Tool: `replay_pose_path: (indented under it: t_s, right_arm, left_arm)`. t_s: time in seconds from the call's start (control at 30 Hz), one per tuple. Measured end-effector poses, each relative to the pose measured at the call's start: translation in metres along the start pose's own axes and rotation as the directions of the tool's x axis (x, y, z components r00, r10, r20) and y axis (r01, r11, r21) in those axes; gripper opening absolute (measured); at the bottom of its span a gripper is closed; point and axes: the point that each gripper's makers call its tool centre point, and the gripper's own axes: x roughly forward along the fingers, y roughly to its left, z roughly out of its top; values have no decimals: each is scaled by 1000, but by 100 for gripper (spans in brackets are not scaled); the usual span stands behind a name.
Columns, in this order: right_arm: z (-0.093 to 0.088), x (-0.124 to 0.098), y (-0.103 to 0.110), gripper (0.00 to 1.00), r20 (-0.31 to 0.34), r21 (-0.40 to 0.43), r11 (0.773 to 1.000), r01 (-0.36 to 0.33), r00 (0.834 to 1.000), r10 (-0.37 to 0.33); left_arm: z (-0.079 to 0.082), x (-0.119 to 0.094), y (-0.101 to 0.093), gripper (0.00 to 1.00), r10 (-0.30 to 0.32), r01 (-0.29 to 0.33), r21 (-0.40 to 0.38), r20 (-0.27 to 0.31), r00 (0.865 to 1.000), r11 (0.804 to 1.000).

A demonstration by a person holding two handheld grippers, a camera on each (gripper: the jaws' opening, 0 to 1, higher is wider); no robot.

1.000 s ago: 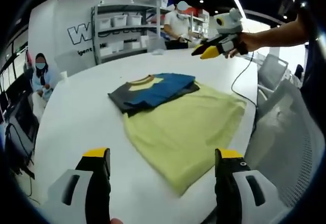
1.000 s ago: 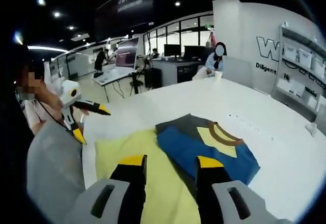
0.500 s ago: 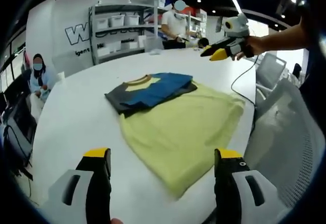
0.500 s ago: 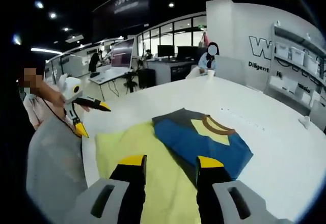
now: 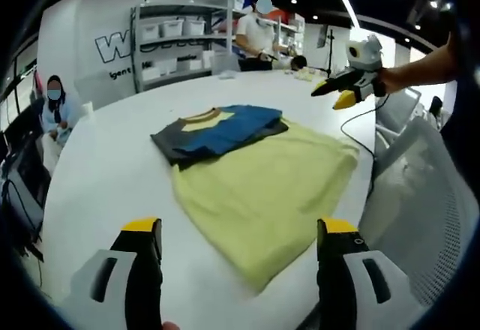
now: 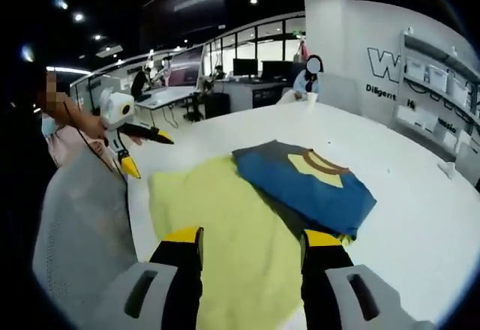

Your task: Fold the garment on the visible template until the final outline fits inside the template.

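Observation:
A folded garment (image 5: 219,130), blue and dark grey with a yellow patch and brown collar, lies on the far end of a pale yellow template cloth (image 5: 262,191) on the white table (image 5: 112,172). My left gripper (image 5: 240,229) hovers open above the table's near edge, short of the template. My right gripper (image 5: 339,90) is held in the air beyond the template's right side, jaws apart. In the right gripper view, the garment (image 6: 311,186) rests on the template (image 6: 217,232), my right gripper (image 6: 251,238) is open above it, and the left gripper (image 6: 139,150) hangs open at the left.
A white mesh chair (image 5: 427,217) stands against the table's right edge, with a black cable (image 5: 358,131) trailing over it. Shelves with white bins (image 5: 176,41) and a standing person (image 5: 259,34) are at the back. A seated person (image 5: 56,109) is at the left.
My right gripper has drifted farther right and away in the left gripper view, and its jaws stand a little wider. The garment and template have not moved.

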Motion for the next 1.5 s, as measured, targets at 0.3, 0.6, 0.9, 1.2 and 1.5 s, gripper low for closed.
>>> replay_pose_path:
  t_s: [0.3, 0.6, 0.9, 1.2, 1.5]
  right_arm:
    - [-40, -15, 13, 60, -35, 74, 997, 8, 999, -5]
    - [-84, -24, 21, 68, -117, 84, 996, 12, 993, -3]
    - [-113, -32, 28, 61, -169, 130, 991, 8, 986, 14]
    - [-128, -37, 27, 54, -194, 175, 984, 27, 981, 7]
    - [-132, -39, 30, 42, -201, 201, 979, 34, 980, 8]
  left_arm:
    - [-13, 3, -5, 86, -14, 14, -15, -28, 999, 1000]
    - [-22, 6, -9, 87, -30, 29, -29, -51, 998, 999]
    - [-37, 4, -16, 77, -54, 50, -45, -82, 995, 998]
    - [-51, 4, -26, 60, -98, 88, -87, -119, 988, 992]
    - [-57, 1, -32, 42, -127, 109, -129, -137, 982, 986]
